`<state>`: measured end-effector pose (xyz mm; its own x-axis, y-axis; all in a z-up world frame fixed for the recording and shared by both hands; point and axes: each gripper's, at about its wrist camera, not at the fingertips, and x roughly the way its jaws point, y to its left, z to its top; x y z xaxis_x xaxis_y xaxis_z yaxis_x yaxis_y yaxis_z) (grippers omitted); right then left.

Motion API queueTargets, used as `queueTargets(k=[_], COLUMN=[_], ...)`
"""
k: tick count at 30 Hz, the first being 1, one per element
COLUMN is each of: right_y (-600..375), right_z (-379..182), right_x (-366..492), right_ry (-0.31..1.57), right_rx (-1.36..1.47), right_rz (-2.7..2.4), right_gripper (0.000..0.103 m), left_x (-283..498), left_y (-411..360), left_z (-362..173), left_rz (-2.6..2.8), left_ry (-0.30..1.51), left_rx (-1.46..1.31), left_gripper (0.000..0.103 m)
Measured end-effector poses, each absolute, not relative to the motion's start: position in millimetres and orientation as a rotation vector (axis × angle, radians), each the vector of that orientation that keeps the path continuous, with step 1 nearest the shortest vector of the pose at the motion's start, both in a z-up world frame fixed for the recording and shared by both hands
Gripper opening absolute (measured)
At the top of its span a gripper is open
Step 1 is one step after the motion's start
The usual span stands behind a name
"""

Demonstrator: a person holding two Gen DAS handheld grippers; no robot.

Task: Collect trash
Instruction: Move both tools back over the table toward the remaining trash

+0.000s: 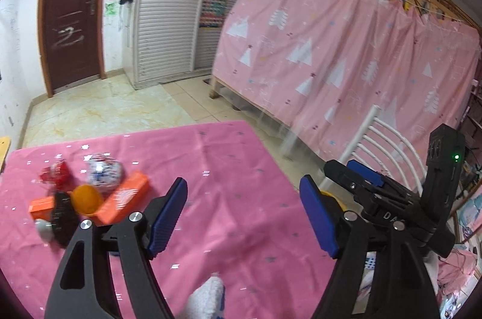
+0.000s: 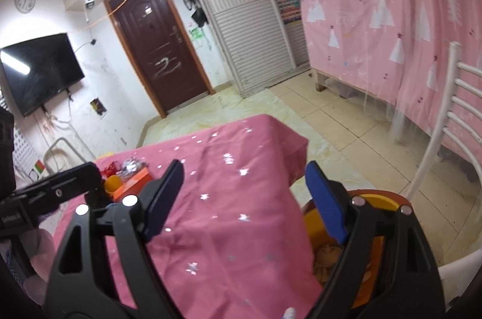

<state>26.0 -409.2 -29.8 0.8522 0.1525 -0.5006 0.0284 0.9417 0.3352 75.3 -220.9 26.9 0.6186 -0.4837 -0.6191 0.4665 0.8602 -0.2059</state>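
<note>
On the pink star-print tablecloth point(image 1: 235, 168) a pile of trash lies at the left: a crumpled silver-and-blue wrapper point(image 1: 104, 172), a red wrapper point(image 1: 58, 172), an orange box point(image 1: 125, 200), a small orange cup point(image 1: 86, 200) and a black item point(image 1: 63, 216). My left gripper point(image 1: 244, 198) hangs open over the bare cloth to the right of the pile, with nothing between its blue pads. My right gripper point(image 2: 245, 183) is open and empty over the table's right edge. An orange bin point(image 2: 376, 198) with crumpled brown paper inside stands just below that edge.
A white chair point(image 2: 446, 120) stands to the right of the bin. Behind it hangs a pink curtain point(image 1: 331, 47) over a wooden bed frame. Tiled floor, a brown door point(image 1: 72, 17) and a white louvred wardrobe point(image 1: 171, 17) lie beyond the table. A white fuzzy thing point(image 1: 208, 298) shows at the lower edge.
</note>
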Motion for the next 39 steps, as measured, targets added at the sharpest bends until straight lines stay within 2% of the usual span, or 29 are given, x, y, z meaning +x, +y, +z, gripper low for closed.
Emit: queueTargets(k=[21,39], right_y=[-293.3,-222.3], right_z=[-34.5,-55.1], right_x=[62.7,79.2], right_ry=[0.662,0.764], right_rx=[0.171,0.052], right_rz=[0.251,0.398], right_gripper=[0.079,0.079], left_x=[107.9,135.2], left_y=[-101.0,-73.0], left_z=[4.2,-40.3], left_rz=[-0.323,-0.207], left_ry=[0.753,0.836], left_rx=[-0.042,0.076], left_gripper=[0.072,0.071])
